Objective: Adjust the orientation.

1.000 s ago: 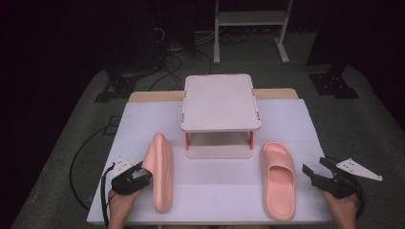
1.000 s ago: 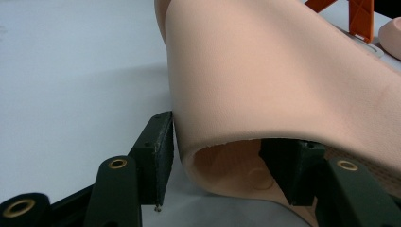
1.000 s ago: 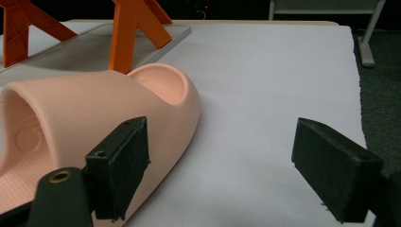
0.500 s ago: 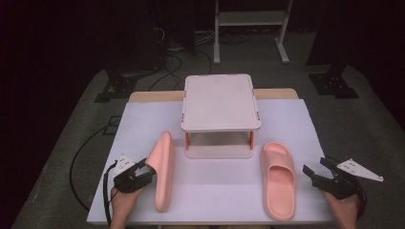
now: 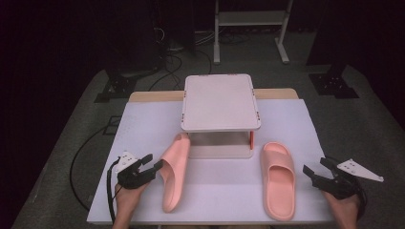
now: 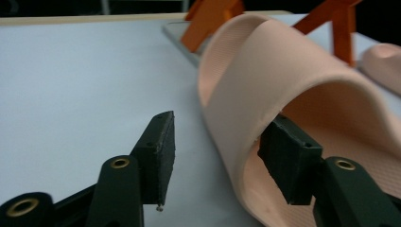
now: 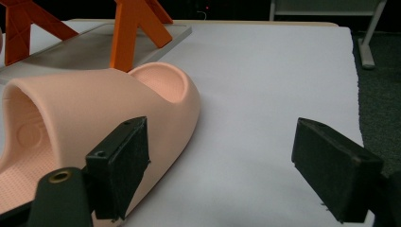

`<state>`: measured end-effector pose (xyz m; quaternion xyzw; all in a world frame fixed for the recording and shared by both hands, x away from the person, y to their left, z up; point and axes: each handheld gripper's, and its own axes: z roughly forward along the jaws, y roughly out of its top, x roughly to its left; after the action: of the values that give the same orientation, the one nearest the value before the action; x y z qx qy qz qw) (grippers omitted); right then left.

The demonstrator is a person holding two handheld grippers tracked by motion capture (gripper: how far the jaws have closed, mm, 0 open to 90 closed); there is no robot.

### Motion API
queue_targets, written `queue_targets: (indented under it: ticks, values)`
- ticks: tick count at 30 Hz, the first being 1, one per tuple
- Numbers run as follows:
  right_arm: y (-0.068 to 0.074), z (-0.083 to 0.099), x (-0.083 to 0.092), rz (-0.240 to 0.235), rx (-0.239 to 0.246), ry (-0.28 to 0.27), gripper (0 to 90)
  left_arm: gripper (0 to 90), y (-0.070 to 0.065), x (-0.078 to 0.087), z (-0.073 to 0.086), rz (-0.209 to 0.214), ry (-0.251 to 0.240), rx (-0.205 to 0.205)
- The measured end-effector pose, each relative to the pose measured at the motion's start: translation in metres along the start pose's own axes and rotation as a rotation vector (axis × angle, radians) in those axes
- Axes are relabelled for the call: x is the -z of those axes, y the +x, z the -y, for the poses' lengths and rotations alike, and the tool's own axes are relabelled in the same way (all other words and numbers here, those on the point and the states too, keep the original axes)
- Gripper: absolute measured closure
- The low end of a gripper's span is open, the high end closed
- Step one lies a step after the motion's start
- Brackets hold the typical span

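Two pink slippers on the white surface (image 5: 143, 119): left gripper (image 5: 152, 168) jaws open astride the tilted left slipper's (image 5: 173, 174) edge; right gripper (image 5: 319, 171) jaws wide, empty, beside the flat right slipper (image 5: 278, 179).

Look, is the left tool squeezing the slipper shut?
No, the left tool is open, one jaw inside the slipper under its strap and the other outside over the bare sheet.

We see white-covered table (image 5: 143, 129): small shelf stand (image 5: 220, 102) mid-far edge, tilted pink slipper (image 5: 173, 169) near-left, flat pink slipper (image 5: 278, 179) near-right.
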<state>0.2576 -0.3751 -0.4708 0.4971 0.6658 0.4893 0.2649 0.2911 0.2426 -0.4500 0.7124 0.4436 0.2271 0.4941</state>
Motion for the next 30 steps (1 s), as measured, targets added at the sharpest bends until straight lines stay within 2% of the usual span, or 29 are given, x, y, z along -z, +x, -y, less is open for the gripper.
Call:
queue_targets:
  ticks: [2,4,8,9,15,22,30]
  values:
    - [0.000,0.000,0.001,-0.001,-0.002,-0.001,19.1,48.7,0.001,-0.002,0.001,0.000,-0.018,0.026]
    - [-0.001,0.000,0.001,-0.002,0.001,-0.003,19.1,47.2,0.002,-0.004,0.003,0.025,-0.012,0.042]
    - [-0.002,0.001,0.002,-0.003,-0.004,-0.002,19.1,46.0,0.003,-0.007,0.007,0.038,-0.002,0.055]
    - [-0.002,0.001,0.002,-0.005,-0.006,-0.003,19.1,46.0,0.003,-0.009,0.008,0.052,0.002,0.063]
    - [-0.002,0.001,0.006,-0.015,-0.008,-0.019,19.1,45.8,-0.002,-0.015,0.011,0.087,0.018,0.065]
    - [-0.003,0.001,0.006,-0.027,-0.009,-0.016,19.1,47.0,-0.009,-0.020,0.011,0.125,0.032,0.043]
    - [0.000,0.001,0.005,-0.055,-0.002,-0.015,19.1,48.3,-0.018,-0.024,0.012,0.128,0.038,0.034]
